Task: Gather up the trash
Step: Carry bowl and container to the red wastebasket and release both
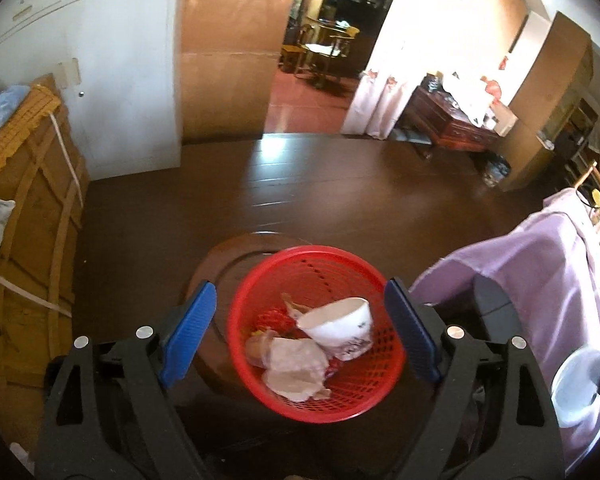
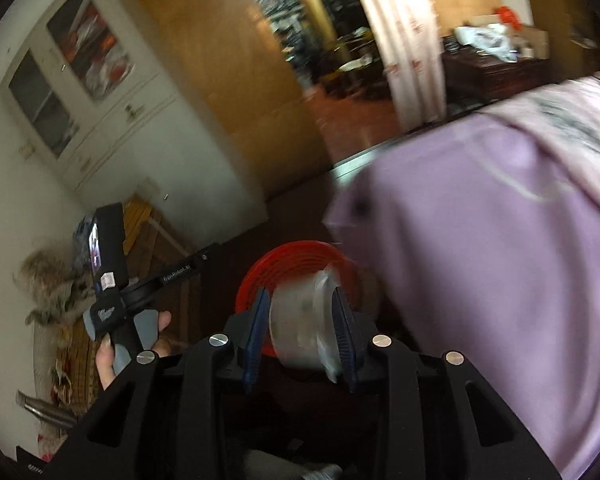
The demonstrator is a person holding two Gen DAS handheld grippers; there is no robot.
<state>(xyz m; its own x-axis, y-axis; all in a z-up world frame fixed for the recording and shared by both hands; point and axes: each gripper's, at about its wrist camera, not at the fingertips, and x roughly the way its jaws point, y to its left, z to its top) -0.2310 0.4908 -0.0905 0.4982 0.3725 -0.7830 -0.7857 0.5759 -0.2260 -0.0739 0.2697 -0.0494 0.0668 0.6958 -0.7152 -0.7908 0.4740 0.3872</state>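
Right gripper (image 2: 301, 338) clamped on a blurred, seemingly plastic cup (image 2: 300, 320), red basket (image 2: 296, 258) just beyond; left gripper (image 1: 300, 336) agape, empty, over basket.

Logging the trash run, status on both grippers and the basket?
Left gripper open, empty, over red basket. Basket holds paper cup and crumpled wrappers. Right gripper shut on a clear plastic cup, near basket. Purple cloth close alongside.
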